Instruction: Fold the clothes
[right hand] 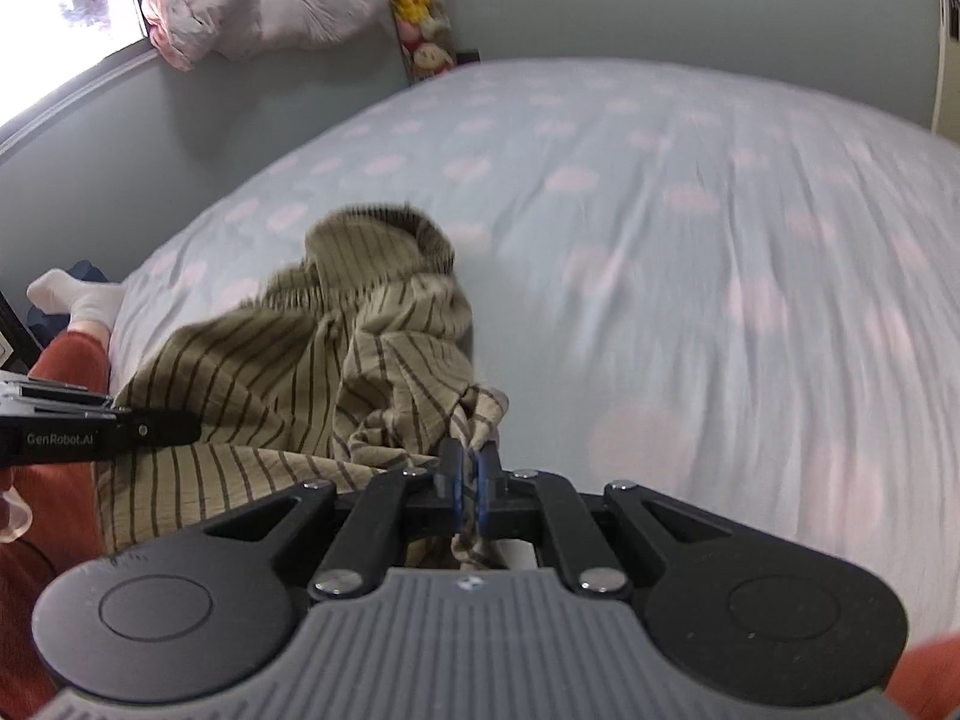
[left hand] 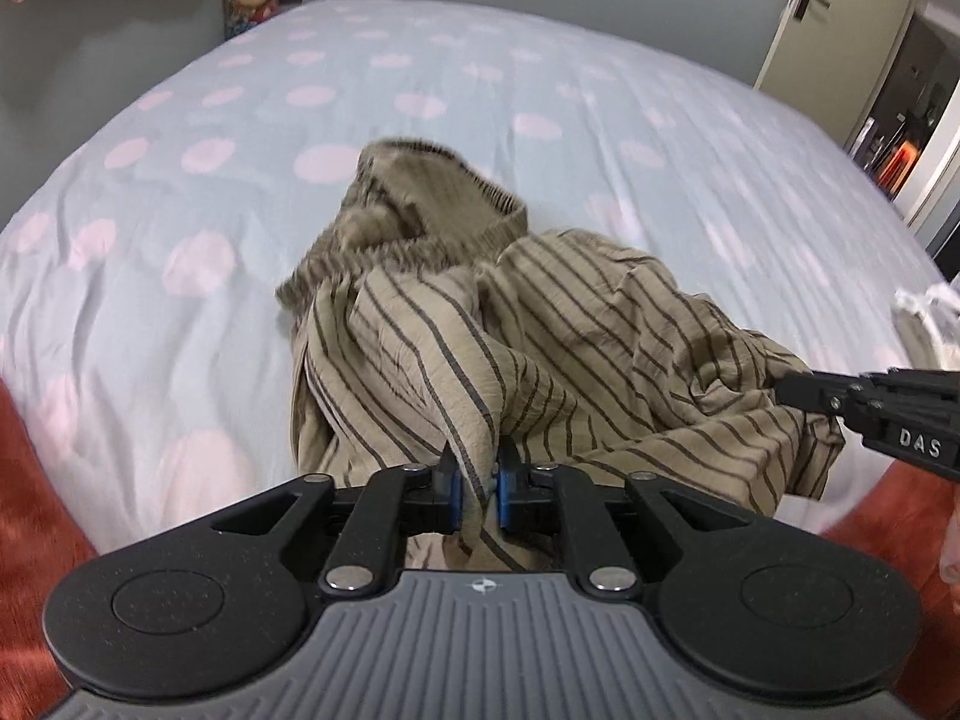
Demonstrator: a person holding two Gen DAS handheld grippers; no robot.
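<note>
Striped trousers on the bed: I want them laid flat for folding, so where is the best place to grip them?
Probably the striped trousers are best taken at the ribbed elastic waistband, from the near side, one gripper at each end. It is the thick, firm edge and lies on top. Both grippers are now shut on loose folds nearer the person.

A home bedroom: wide bed [left hand: 480, 78] under a pale blue sheet with pink dots, plush toys [right hand: 420, 6] stacked against the wall, door [left hand: 840, 12] ajar.
</note>
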